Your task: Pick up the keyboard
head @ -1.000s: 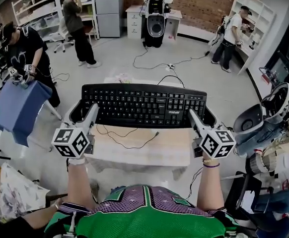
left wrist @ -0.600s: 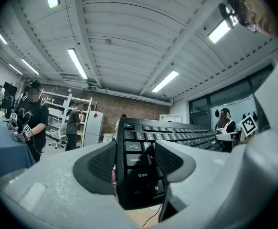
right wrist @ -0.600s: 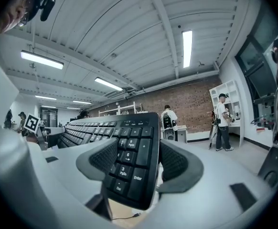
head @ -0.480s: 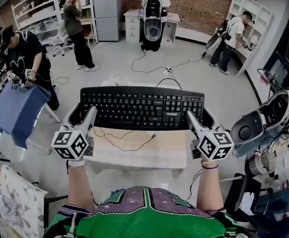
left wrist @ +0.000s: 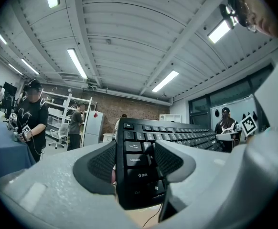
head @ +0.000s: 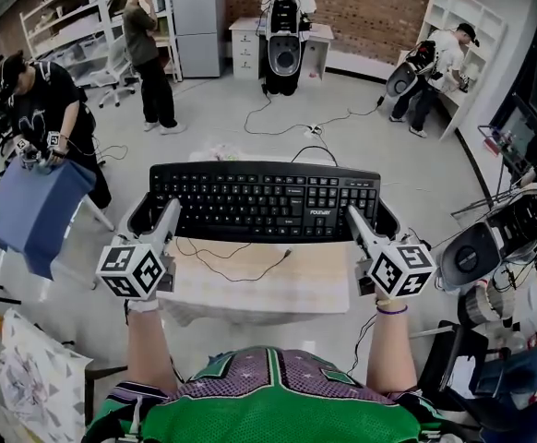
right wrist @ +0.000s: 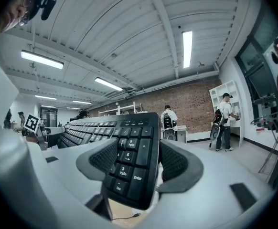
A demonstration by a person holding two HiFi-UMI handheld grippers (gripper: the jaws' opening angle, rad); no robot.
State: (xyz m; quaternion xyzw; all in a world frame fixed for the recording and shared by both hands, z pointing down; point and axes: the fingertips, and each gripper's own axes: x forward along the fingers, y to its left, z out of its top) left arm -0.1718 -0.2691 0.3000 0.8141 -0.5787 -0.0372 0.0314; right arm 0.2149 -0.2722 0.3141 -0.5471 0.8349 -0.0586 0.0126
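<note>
Since the keyboard [head: 267, 198] hangs over the table [head: 278, 284], squeezed only at its ends by the left gripper [head: 161, 218] and right gripper [head: 358, 221], one loose pinch could drop it.

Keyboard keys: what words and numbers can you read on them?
"CapsLock": a left-end key on the keyboard, left gripper view.
"Shift": the key below it.
"3 PgDn": a number-pad key, right gripper view.
"6": the key above.
"Enter": the tall key.
Brand mark, head view: too small to read.
Other keys: blurred.
</note>
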